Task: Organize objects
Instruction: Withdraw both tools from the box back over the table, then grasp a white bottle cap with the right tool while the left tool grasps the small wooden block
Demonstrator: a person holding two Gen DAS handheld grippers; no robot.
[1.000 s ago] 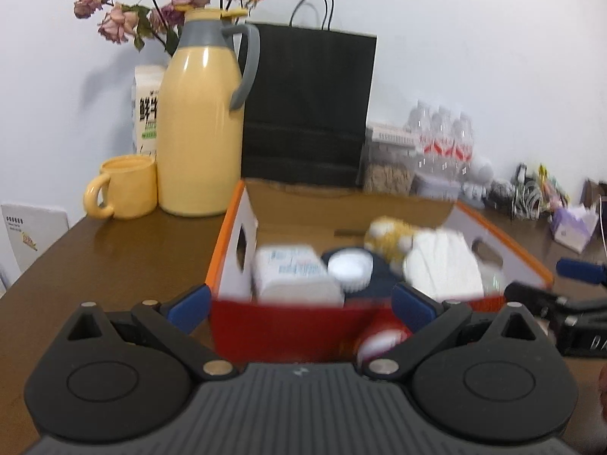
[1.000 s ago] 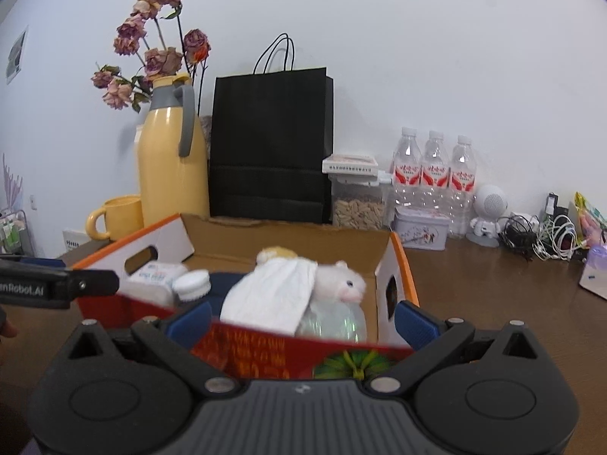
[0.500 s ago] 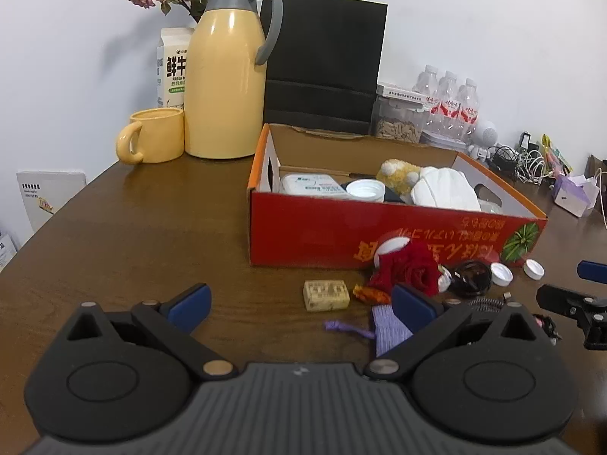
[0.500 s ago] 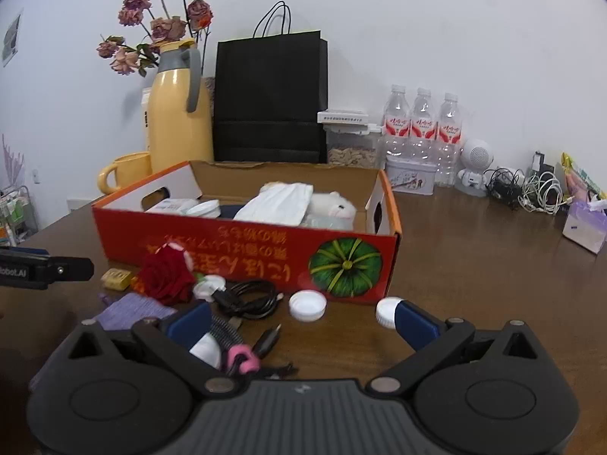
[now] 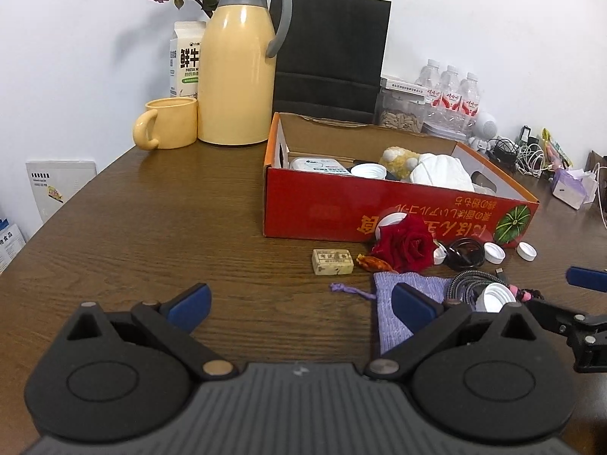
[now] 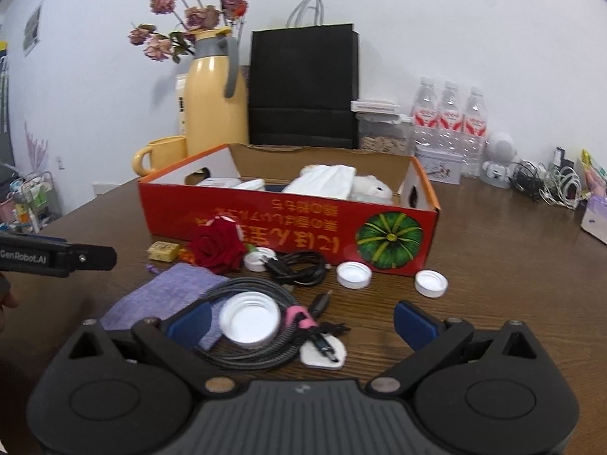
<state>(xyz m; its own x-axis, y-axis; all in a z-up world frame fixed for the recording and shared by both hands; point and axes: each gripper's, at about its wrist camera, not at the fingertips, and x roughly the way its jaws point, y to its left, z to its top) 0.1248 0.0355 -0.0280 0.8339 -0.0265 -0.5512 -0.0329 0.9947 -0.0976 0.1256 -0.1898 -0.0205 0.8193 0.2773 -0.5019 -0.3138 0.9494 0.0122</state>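
While the left gripper (image 5: pixel 299 299) hangs over bare table (image 5: pixel 151 235) with jaws spread and nothing between them, the left wrist view shows the red box (image 5: pixel 379 212) already holding a tissue pack, a plush toy and a white cloth. Loose before it lie a small tan block (image 5: pixel 332 262), a rose (image 5: pixel 408 246), a purple pouch (image 5: pixel 406 288) and several white caps; sorting appears partly done.

Seen from the right wrist, the right gripper (image 6: pixel 301 322) is likewise wide apart and empty, above a braided cable coil (image 6: pixel 258 352) with a white cap (image 6: pixel 249 319) lying open side up on it. The box's long axis runs left to right, its print upside down. The pouch lies diagonally, mouth toward the block.
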